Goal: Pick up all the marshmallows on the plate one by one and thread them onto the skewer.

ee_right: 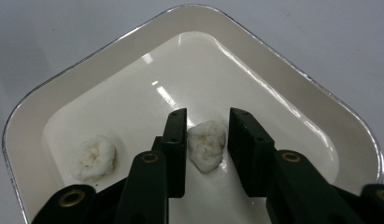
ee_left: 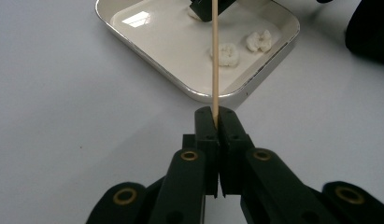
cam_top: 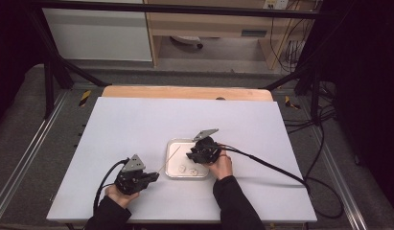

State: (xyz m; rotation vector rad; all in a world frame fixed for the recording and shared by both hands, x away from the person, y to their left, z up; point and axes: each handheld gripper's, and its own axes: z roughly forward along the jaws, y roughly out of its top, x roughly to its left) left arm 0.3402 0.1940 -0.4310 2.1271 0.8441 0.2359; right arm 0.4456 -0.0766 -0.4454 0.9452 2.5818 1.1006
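Left gripper [ee_left: 216, 122] clamped tight on wooden skewer [ee_left: 214, 60], near-left on white table [cam_top: 137, 124]; skewer angled up-right over white tray [cam_top: 171, 143]. Right gripper [ee_right: 206, 140] down inside tray, half open, straddling one white puffy piece [ee_right: 206, 144]; left pad touching it, right pad apart with a visible gap, so not gripped yet. Second white piece [ee_right: 93, 157] just left of that gripper, lying loose on tray floor. Tray sat centre-near on table.
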